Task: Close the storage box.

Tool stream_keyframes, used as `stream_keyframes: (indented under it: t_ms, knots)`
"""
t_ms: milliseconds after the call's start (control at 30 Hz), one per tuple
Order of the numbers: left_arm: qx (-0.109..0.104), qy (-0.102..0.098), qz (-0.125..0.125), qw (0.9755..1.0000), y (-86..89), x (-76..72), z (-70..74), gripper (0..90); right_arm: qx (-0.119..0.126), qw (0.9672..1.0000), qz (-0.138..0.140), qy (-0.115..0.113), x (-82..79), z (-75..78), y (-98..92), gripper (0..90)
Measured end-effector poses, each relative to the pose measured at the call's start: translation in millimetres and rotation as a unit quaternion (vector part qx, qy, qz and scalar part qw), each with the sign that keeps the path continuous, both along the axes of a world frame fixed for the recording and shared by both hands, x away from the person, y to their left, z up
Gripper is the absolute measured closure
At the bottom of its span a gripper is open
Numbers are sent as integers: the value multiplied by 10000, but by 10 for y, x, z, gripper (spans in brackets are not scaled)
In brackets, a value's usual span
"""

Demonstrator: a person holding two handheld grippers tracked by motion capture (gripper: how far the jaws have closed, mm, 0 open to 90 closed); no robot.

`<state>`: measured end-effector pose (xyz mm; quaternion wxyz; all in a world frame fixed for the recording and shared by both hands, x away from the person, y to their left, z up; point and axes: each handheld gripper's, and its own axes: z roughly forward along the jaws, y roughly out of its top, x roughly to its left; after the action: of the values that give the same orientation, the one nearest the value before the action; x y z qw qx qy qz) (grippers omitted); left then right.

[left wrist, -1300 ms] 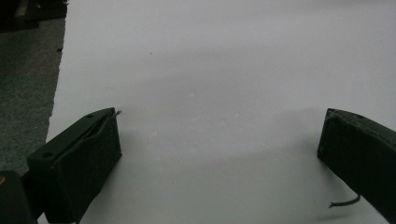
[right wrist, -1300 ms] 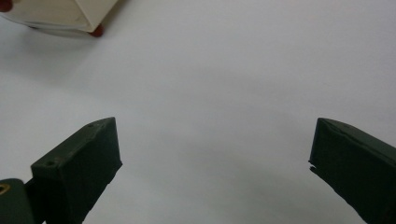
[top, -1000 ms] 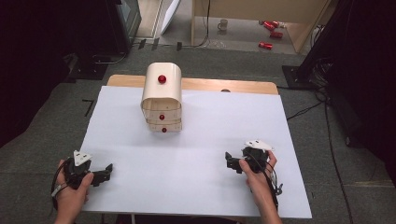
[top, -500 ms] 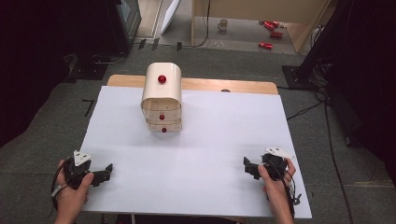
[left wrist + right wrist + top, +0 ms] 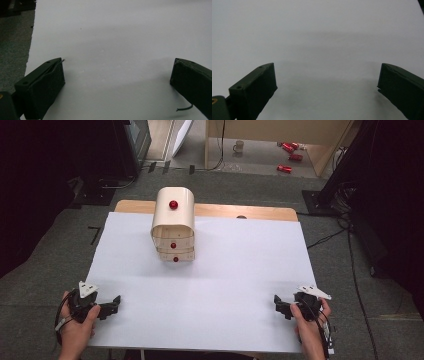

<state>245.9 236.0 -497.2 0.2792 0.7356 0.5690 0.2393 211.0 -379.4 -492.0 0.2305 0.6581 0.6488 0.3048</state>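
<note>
Both jaws gape wide and empty: left hand-held gripper [image 5: 111, 306] and right hand-held gripper [image 5: 280, 306] rest at the white tabletop's [image 5: 240, 270] near corners, well apart from the far drawer chest [image 5: 173, 227].

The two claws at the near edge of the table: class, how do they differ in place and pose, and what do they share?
The left claw sits at the near left corner of the white table, pointing right; the right claw sits at the near right corner, pointing left. The left claw lies closer to its side edge than the right claw does to its own. Both are black, open, empty, held in a hand, and far from the small drawer chest.
</note>
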Motion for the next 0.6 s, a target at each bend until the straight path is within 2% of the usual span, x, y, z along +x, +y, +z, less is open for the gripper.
stream_keyframes:
  t_ms: [200, 300, 433, 467, 600]
  knots:
    - [-1, -1, 0, 10000, 0, 0, 0, 0, -118, 9999, -92, 52, -97, -34, -120, 16]
    - [-1, -2, 0, 10000, 0, 0, 0, 0, -110, 9999, -48, 77, -125, -49, -151, 16]
    - [3, 2, -4, 10000, 0, -1, 0, 0, -246, 9997, 56, 17, -164, -82, -162, 15]
    - [0, -1, -1, 10000, 0, -1, 0, 0, -449, 9989, 103, -29, -174, -107, -127, 9]
    - [4, 1, -4, 10000, 0, -1, 0, 0, -424, 9990, 74, -114, -188, -122, -127, 7]
